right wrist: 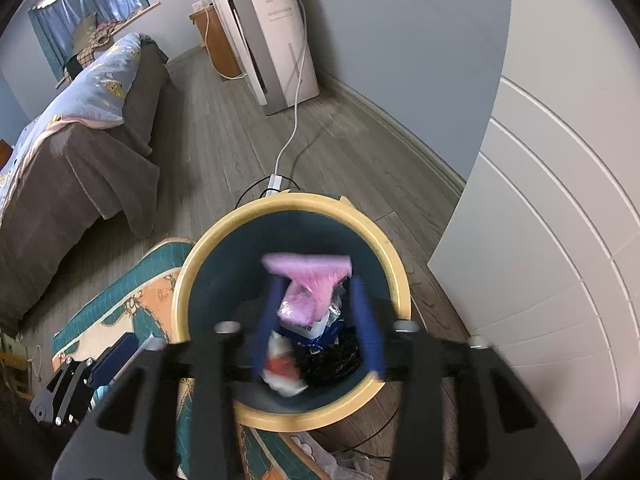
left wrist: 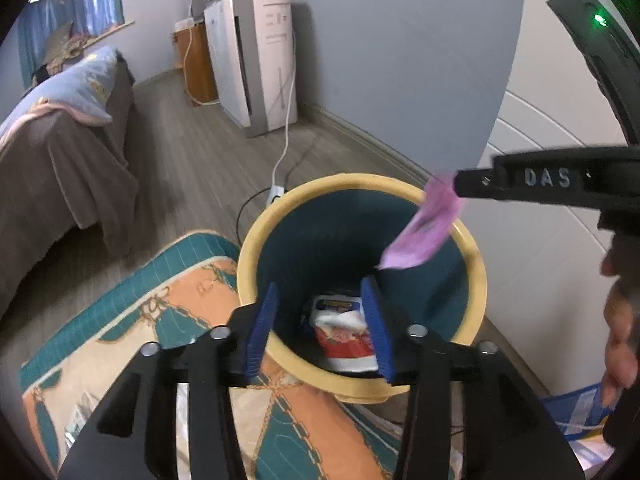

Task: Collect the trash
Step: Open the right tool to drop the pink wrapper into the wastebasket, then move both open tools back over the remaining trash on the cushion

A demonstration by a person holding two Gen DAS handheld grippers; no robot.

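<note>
Right now the right gripper (right wrist: 316, 316), jaws parted, has the pink wrapper (left wrist: 424, 232) at its tips over the bin (left wrist: 256, 240); release centrally. Left gripper (left wrist: 320, 328) wide, empty.

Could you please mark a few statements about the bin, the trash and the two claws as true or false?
1. The bin has a yellow rim and a dark teal inside. True.
2. The bin holds nothing. False: red and white packaging lies at its bottom.
3. A pink wrapper hangs at the tip of the right claw, over the bin's mouth. True.
4. The left claw is clamped on a wrapper. False: its jaws stand apart with nothing between them.
5. The bin stands beside a patterned rug. True.
</note>
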